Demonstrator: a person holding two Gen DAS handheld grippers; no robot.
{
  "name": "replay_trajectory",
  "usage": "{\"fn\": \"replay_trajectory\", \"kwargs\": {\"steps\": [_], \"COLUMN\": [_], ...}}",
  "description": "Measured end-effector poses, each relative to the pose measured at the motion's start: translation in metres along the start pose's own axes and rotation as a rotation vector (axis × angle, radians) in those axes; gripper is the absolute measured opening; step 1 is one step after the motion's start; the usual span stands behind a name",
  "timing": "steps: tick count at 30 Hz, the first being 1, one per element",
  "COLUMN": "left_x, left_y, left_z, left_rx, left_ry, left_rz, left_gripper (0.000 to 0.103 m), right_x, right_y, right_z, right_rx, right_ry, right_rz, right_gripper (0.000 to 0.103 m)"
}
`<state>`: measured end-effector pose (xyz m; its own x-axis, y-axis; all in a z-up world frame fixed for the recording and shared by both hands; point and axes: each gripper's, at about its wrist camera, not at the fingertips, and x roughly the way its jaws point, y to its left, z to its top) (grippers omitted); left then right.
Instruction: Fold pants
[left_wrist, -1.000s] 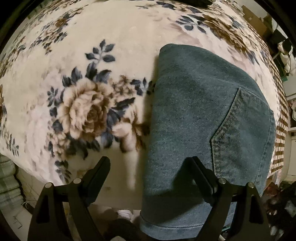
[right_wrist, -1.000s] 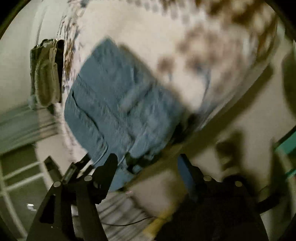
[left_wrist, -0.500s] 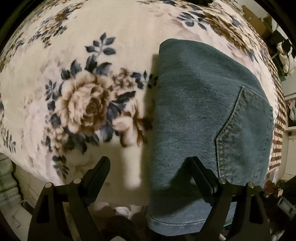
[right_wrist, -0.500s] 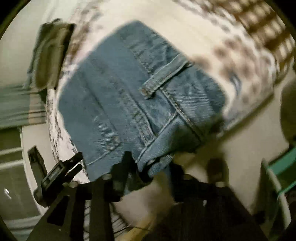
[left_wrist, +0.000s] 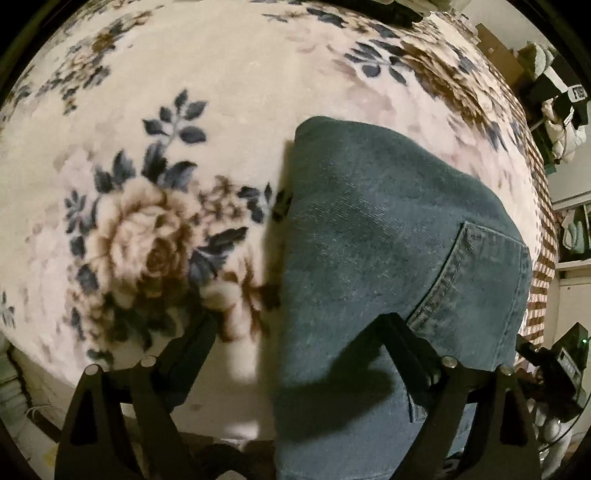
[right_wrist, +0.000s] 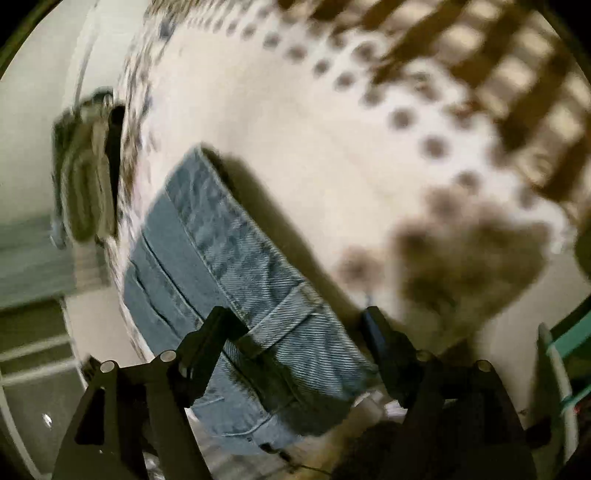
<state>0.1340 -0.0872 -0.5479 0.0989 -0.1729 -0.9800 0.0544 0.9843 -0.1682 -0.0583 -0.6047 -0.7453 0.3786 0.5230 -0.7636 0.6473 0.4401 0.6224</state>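
Observation:
Folded blue denim pants (left_wrist: 388, 258) lie on the floral blanket, back pocket up at the right, hem hanging over the near edge. My left gripper (left_wrist: 295, 332) is open just above their near left part, its right finger (left_wrist: 402, 343) over the denim, its left finger over the blanket. In the blurred right wrist view the pants' waistband and belt loop (right_wrist: 258, 295) lie between the fingers of my open right gripper (right_wrist: 299, 328), which holds nothing.
The cream blanket with brown and navy roses (left_wrist: 147, 243) covers the bed, with a brown checked border (left_wrist: 543, 236) at the right. Clothes and boxes (left_wrist: 554, 103) stand beyond the bed. A grey-green bundle (right_wrist: 85, 181) lies at the bed's far edge.
My right gripper was shut on the waistband corner half a second ago and has opened and let go. My left gripper has drawn back slightly, staying open.

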Motion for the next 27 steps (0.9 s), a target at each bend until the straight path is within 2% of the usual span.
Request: {"fn": "replay_trajectory", "kwargs": {"steps": [1, 2, 4, 5, 6, 7, 8, 10, 12, 14, 16, 18, 19, 20, 21, 24, 26, 27], "left_x": [0.003, 0.005, 0.012, 0.015, 0.02, 0.024, 0.026, 0.022, 0.014, 0.01, 0.012, 0.018, 0.022, 0.027, 0.031, 0.03, 0.029, 0.03], "left_y": [0.001, 0.003, 0.007, 0.006, 0.008, 0.009, 0.008, 0.015, 0.022, 0.026, 0.028, 0.026, 0.023, 0.021, 0.018, 0.015, 0.015, 0.017], "left_z": [0.0, 0.0, -0.001, -0.002, -0.002, -0.001, 0.001, 0.0, -0.003, -0.006, -0.01, -0.013, -0.016, -0.015, -0.016, -0.017, -0.017, -0.014], "left_rx": [-0.007, -0.01, 0.0, 0.005, 0.0, -0.02, -0.035, -0.061, -0.081, -0.099, -0.106, -0.101, -0.099, -0.096, -0.09, -0.082, -0.084, -0.086], "left_ry": [0.002, 0.002, 0.002, 0.008, 0.019, 0.03, 0.035, 0.036, 0.019, 0.004, 0.002, 0.008, 0.015, 0.023, 0.024, 0.018, 0.016, 0.017], "left_rz": [-0.013, -0.017, -0.002, -0.003, -0.018, -0.041, -0.056, -0.105, -0.182, -0.274, -0.32, -0.339, -0.346, -0.344, -0.341, -0.343, -0.349, -0.349], "left_gripper": [0.092, 0.093, 0.103, 0.103, 0.103, 0.103, 0.103, 0.103, 0.103, 0.103, 0.103, 0.103, 0.103, 0.103, 0.103, 0.103, 0.103, 0.103], "right_x": [-0.001, -0.001, -0.01, -0.012, -0.01, -0.008, -0.008, -0.012, -0.022, -0.028, -0.027, -0.014, -0.007, -0.002, -0.002, 0.002, -0.001, 0.001], "right_y": [0.002, 0.005, 0.01, 0.009, 0.005, -0.001, -0.009, -0.012, -0.018, -0.026, -0.033, -0.034, -0.033, -0.031, -0.028, -0.016, -0.013, -0.004], "right_z": [-0.001, -0.002, -0.002, -0.002, 0.002, 0.004, 0.004, 0.003, -0.005, -0.015, -0.025, -0.033, -0.035, -0.037, -0.039, -0.041, -0.047, -0.044], "right_rx": [-0.014, -0.024, -0.071, -0.089, -0.078, -0.051, -0.009, 0.013, 0.006, 0.0, -0.017, -0.037, -0.051, -0.074, -0.092, -0.11, -0.101, -0.104], "right_ry": [-0.003, 0.016, -0.012, -0.021, -0.018, -0.011, 0.002, 0.007, 0.004, 0.012, 0.036, 0.08, 0.094, 0.093, 0.085, 0.075, 0.093, 0.09], "right_rz": [0.008, 0.032, -0.018, -0.055, -0.069, -0.062, -0.03, 0.042, 0.085, 0.12, 0.134, 0.133, 0.137, 0.145, 0.157, 0.147, 0.276, 0.29], "right_gripper": [0.033, 0.022, 0.02, 0.02, 0.022, 0.039, 0.043, 0.061, 0.073, 0.075, 0.08, 0.081, 0.085, 0.089, 0.1, 0.103, 0.103, 0.103]}}
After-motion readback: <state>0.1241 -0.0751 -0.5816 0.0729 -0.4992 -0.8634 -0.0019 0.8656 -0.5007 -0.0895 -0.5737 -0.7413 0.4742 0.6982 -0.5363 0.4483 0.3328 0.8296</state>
